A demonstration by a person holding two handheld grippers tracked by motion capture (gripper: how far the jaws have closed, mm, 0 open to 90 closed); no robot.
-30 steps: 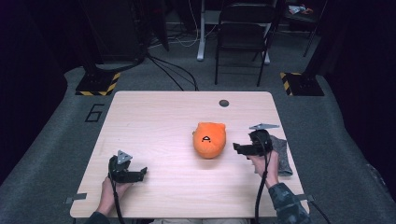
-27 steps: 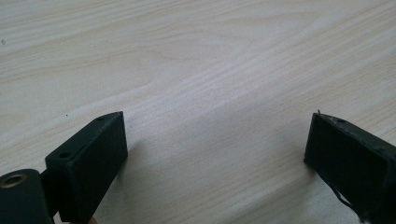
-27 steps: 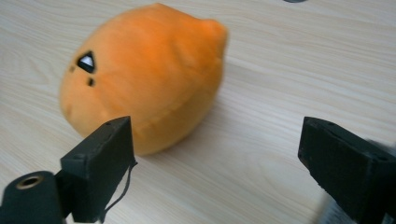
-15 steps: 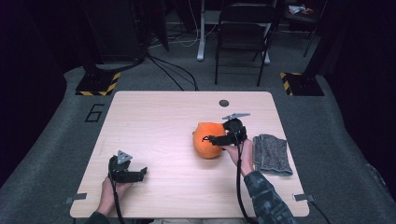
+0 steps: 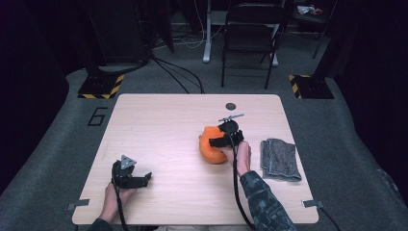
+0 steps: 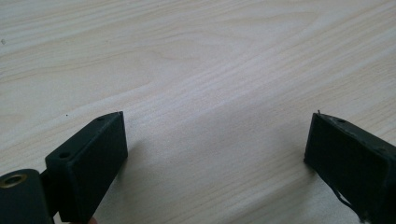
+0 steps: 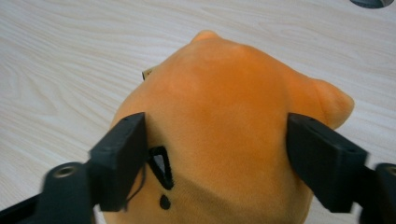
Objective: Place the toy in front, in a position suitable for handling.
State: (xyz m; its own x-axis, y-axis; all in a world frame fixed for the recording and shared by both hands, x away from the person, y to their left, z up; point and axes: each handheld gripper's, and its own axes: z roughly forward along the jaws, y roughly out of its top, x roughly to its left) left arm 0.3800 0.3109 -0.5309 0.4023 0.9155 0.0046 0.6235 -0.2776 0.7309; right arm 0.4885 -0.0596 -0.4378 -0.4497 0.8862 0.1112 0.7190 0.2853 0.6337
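Moved: right tool (image 5: 215,141), carried from the cloth's side of the surface (image 5: 159,120) across to the plush (image 5: 211,153); its jaws have just been closing, with the plush between them.

Left tool (image 5: 142,179): near edge, left side, resting on bare wood in the person's hand. Jaws wide, nothing between them. Unchanged in place.

Right tool, state: in the right gripper view (image 7: 212,163) the two pads sit against the orange flanks of the plush (image 7: 224,140), one each side; contact looks made, though how firmly they press I cannot tell.

Plush: orange, soft, lying on the surface right of centre, black stitched mark facing the tool.

Cloth (image 5: 279,160): grey, folded, right edge, apart from the plush.

Disc (image 5: 231,106): small, dark, far side of the surface.

Judgement: grasp stage reached; lifting the plush appears to be the next step.
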